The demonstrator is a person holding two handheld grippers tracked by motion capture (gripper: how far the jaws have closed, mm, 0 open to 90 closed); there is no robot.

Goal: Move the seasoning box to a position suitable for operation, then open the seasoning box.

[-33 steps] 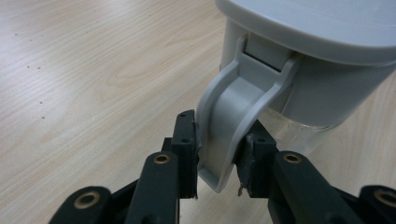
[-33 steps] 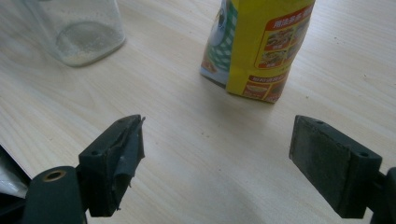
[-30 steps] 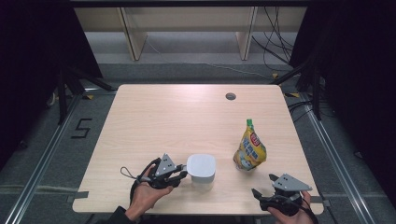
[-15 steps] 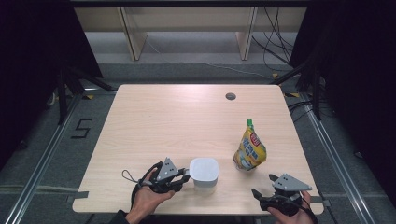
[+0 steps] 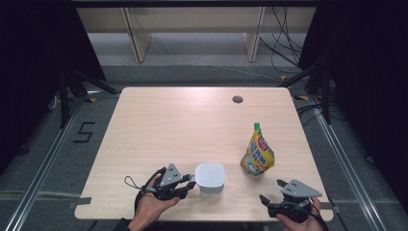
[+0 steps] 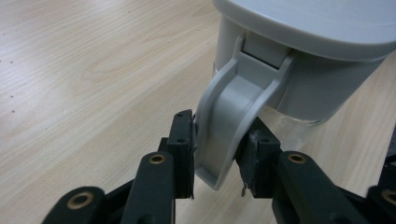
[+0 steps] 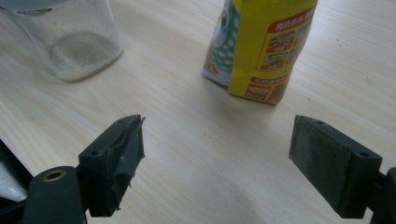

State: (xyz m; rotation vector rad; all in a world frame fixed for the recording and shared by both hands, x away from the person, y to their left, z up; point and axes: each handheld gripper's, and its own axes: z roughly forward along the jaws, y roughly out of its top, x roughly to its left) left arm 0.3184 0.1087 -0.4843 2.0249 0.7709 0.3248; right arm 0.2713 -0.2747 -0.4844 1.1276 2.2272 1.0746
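A clear container with a grey lid point(image 5: 210, 179) stands near the table's front edge. My left gripper point(image 5: 190, 182) reaches it from the left. In the left gripper view the lid's grey latch point(image 6: 229, 116) hangs between the jaws of the left gripper point(image 6: 215, 154). Those jaws have just been opening, and both pads still lie against the latch. A yellow pouch with a green cap point(image 5: 257, 155) stands upright to the right. My right gripper point(image 5: 267, 201) is open at the front right, nothing between its pads point(image 7: 217, 158), short of the pouch point(image 7: 261, 46) and the container point(image 7: 79, 42).
The wooden table point(image 5: 183, 120) has a round cable hole point(image 5: 237, 99) at the back right. Dark floor and metal rails surround it, with shelf legs and cables behind.
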